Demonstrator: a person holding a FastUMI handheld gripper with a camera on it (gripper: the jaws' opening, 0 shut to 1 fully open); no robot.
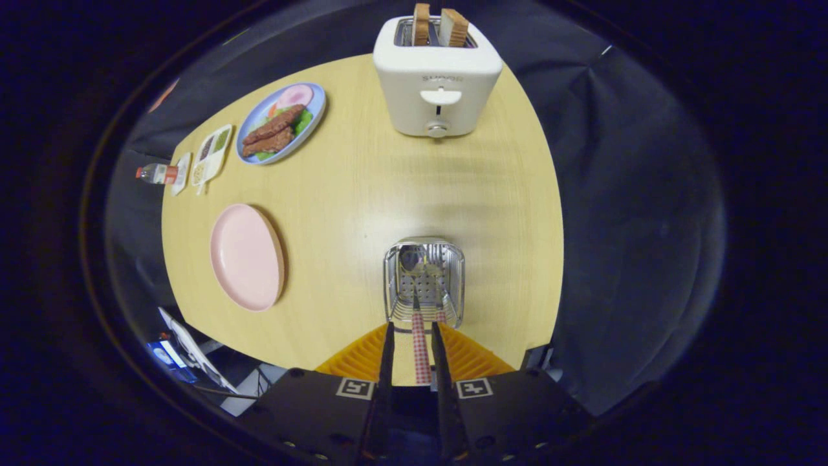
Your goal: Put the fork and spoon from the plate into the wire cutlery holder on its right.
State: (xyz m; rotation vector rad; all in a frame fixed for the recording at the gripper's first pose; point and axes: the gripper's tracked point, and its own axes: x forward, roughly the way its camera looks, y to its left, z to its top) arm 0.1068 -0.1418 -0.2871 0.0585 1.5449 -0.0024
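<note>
The gripper (412,331) is clamped on the red-checked handle of a spoon (420,346) whose bowl dips inside the silver wire cutlery holder (424,282), right of the empty round pink plate (247,257) on the pale wooden table (362,188).

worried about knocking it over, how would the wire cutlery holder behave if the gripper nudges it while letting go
The wire cutlery holder looks thin-walled and open, so probably light and apt to slide on the smooth table. It stands tall on a small base, so a push near its rim might tip it. The gripper holds a checked-handled utensil dipping inside, which could lever it.
</note>
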